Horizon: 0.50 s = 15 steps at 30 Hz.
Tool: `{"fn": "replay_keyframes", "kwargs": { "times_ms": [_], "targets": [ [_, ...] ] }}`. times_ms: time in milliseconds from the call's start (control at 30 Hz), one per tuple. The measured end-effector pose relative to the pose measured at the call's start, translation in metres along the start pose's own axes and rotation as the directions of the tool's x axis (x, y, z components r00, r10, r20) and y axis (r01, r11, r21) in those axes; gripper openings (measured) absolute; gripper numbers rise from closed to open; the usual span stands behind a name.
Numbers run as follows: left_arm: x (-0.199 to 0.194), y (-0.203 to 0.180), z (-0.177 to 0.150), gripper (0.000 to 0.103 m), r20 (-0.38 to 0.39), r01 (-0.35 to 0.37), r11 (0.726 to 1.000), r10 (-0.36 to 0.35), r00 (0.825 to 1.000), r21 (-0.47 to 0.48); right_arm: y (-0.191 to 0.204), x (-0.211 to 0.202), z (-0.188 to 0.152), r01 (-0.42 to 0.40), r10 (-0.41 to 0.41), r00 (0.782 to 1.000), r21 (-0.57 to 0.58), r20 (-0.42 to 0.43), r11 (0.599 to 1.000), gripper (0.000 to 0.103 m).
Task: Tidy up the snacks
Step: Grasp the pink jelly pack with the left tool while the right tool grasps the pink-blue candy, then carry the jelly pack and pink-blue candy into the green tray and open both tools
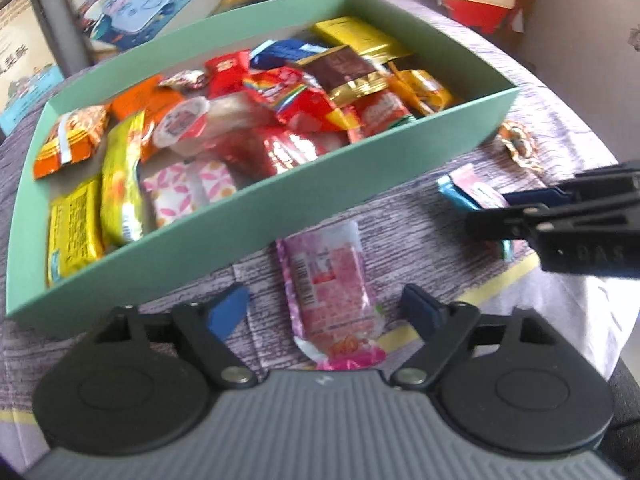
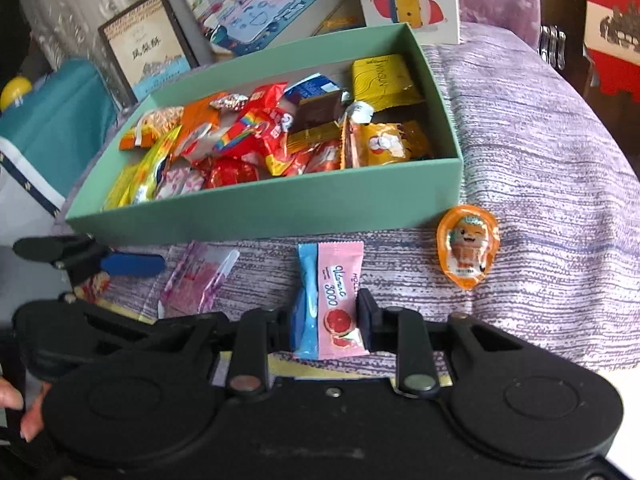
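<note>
On my left, the left gripper (image 1: 320, 306) has its jaws spread on either side of a pink snack pouch (image 1: 330, 288) lying on the purple cloth (image 2: 540, 184), pads clear of it. Right of that, my right gripper (image 2: 326, 316) is clenched on a pink-and-blue Vitamin C sachet (image 2: 334, 300). Behind both sits the green box (image 2: 280, 208) of snacks, and an orange jelly cup (image 2: 467, 252) lies at far right.

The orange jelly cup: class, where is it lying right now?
In the right wrist view the orange jelly cup lies on the purple cloth, just outside the green box's near right corner.
</note>
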<state>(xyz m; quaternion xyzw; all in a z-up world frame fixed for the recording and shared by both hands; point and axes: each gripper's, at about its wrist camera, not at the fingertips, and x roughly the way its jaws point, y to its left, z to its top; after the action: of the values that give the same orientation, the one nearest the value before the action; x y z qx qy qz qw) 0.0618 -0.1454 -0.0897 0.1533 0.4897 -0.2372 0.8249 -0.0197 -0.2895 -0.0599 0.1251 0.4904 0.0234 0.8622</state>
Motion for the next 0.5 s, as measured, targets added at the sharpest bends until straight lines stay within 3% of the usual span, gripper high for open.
{"fn": "replay_keyframes", "kwargs": {
  "times_ms": [33,133,300,500],
  "targets": [
    [-0.002,-0.002,0.000,0.052,0.008,0.007,1.000,-0.007,1.000,0.009,-0.001,0.000,0.000,-0.004,0.004,1.000,0.007,0.002,1.000,0.027],
    [-0.007,-0.004,0.003,0.031,0.004,0.033,0.999,-0.033,0.999,0.016,-0.005,-0.004,-0.002,-0.011,0.011,1.000,0.024,0.011,1.000,0.027],
    [-0.010,-0.008,0.004,0.024,-0.006,0.036,0.999,-0.036,0.999,-0.009,-0.007,-0.003,-0.003,-0.025,0.024,1.000,0.066,0.014,0.997,0.027],
    [-0.021,-0.011,0.000,0.022,-0.010,0.082,0.996,-0.082,0.997,-0.037,-0.006,-0.009,-0.004,-0.039,0.038,0.999,0.089,0.016,0.995,0.026]
  ]
}}
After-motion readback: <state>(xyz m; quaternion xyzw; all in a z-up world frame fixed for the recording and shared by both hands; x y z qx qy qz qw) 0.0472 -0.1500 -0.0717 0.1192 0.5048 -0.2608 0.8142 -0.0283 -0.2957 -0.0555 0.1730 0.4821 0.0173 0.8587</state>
